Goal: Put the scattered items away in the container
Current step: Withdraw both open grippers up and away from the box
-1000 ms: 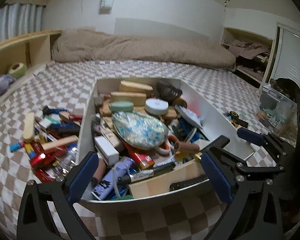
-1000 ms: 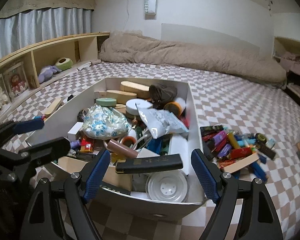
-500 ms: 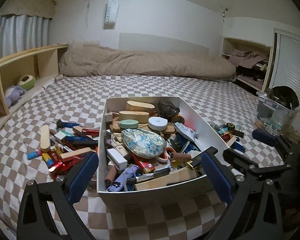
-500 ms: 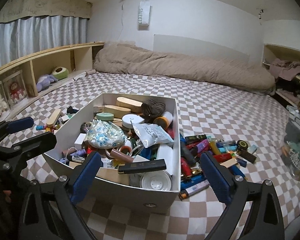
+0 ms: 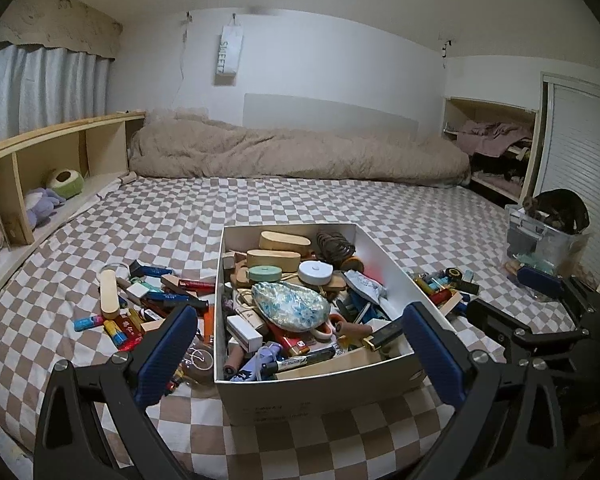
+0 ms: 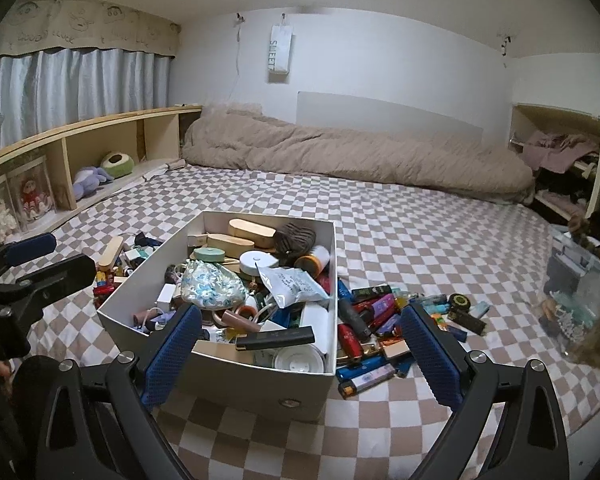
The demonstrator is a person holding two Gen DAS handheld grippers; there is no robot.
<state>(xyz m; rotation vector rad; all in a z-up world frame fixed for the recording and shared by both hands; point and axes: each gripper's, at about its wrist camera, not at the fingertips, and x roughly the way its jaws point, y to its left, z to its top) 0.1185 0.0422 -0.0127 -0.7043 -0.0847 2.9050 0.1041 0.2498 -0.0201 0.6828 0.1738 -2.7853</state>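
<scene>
White box (image 5: 320, 388) sitting on the checkered bed, brimming with a floral pouch (image 5: 290, 304), wooden blocks, loose items (image 6: 374, 320) lying both sides, left gripper (image 5: 300, 354) and right gripper (image 6: 300, 354) gaping empty, small labels blurring.

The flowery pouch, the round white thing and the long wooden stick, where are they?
flowery pouch (image 5: 290, 305), left wrist view, middle of its patterned top.
round white thing (image 5: 315, 271), left wrist view, centre of its flat lid.
long wooden stick (image 5: 109, 294), left wrist view, middle of its length, outside the box.
</scene>
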